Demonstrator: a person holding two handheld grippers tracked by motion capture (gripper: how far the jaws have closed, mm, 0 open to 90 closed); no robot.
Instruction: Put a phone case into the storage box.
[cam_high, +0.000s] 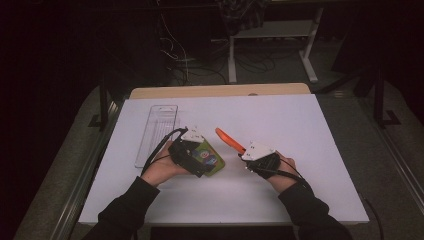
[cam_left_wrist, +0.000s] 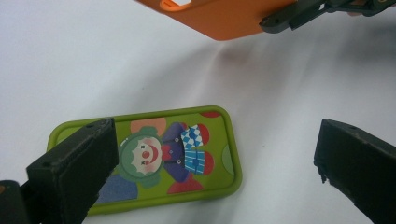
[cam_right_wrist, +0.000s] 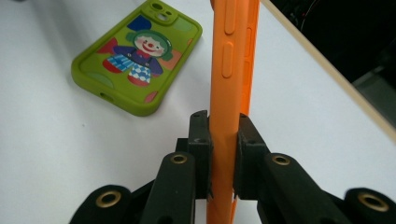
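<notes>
A green phone case (cam_left_wrist: 187, 154) with a clown picture lies flat on the white table (cam_high: 300, 130). My left gripper (cam_left_wrist: 215, 144) hovers over it, open, jaws wide apart; the left jaw covers one end of the case and the right jaw stands well off it. In the high view the left gripper (cam_high: 200, 155) sits on top of the green case (cam_high: 214, 160). My right gripper (cam_right_wrist: 223, 126) is shut on the edge of an orange phone case (cam_right_wrist: 231, 56), held on edge above the table. That orange case (cam_high: 227, 139) points up and left from the right gripper (cam_high: 243, 152).
A clear plastic tray (cam_high: 157, 131) lies at the left of the table, beyond my left hand. The table's wooden far edge (cam_high: 220, 91) shows behind the white surface. Dark floor, cables and a stand's legs lie past the table.
</notes>
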